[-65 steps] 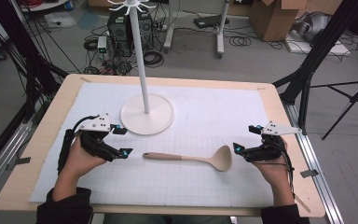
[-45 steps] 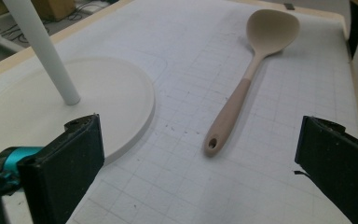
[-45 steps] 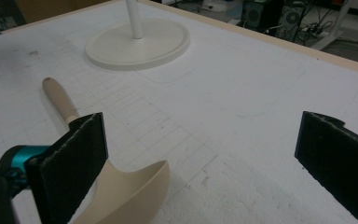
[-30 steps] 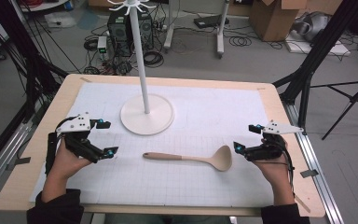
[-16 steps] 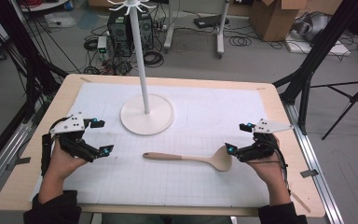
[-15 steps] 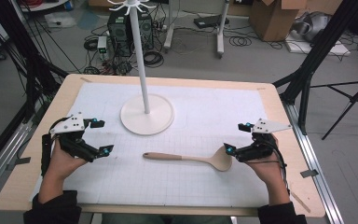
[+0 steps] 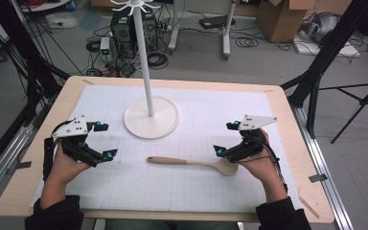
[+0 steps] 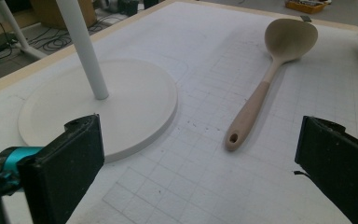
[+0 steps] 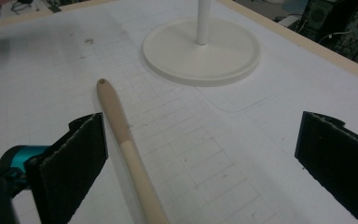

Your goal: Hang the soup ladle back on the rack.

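Right gripper [image 7: 226, 139] hovering, jaws wide, at the beige wooden-handled ladle [image 7: 191, 162] — light, stiff; grasping mid-handle looks best. Left gripper [image 7: 104, 140] idling, jaws apart.

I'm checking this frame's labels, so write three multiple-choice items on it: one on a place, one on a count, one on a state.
1. Where does the beige wooden-handled ladle lie?
A. On the round base of the white stand
B. On the white gridded mat, in front of the stand's base
C. On the floor beside the table

2. How many ladles lie on the light wooden table?
A. One
B. Two
C. Three

3. How do the jaws of the right gripper stand?
A. Shut on the ladle's handle
B. Shut on nothing
C. Open, near the ladle's bowl

Answers: 1 B, the high view shows it flat on the white gridded mat, clear of the white stand with a round base. 2 A, a single ladle is there. 3 C, the right gripper view shows both jaws wide apart with the handle running between them, untouched.
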Demonstrator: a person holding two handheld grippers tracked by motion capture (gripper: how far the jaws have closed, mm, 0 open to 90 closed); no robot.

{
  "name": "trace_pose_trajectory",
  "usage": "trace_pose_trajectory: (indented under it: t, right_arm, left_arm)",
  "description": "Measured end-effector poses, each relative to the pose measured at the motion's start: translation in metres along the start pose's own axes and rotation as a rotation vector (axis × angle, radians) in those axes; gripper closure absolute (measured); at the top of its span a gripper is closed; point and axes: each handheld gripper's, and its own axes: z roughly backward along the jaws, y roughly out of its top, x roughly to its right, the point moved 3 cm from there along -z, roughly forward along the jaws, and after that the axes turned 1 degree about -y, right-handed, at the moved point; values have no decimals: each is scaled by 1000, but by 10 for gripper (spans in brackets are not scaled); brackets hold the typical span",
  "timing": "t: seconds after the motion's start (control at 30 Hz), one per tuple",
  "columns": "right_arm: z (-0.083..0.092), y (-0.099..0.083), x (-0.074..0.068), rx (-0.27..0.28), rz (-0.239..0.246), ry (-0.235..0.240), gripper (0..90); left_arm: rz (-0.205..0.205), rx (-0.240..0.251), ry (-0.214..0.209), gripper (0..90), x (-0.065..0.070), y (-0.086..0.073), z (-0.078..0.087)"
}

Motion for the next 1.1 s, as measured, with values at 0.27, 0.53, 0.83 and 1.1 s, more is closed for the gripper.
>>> trace_pose_trajectory:
  t: [0.27,0.53,0.83,1.1]
  right_arm:
    - [-23,11,-7,-76,25,70,11]
    - [-45,15,-14,-188,58,114,11]
    - [-75,21,-29,-333,130,163,10]
    - [-100,13,-43,-506,195,177,11]
  left_arm:
    - [0,-4,1,17,0,0,-1]
    - [-1,-6,4,17,0,-1,-1]
    - [-1,-12,7,17,-1,-2,-1]
    - [-2,-15,11,17,-1,-2,-1]
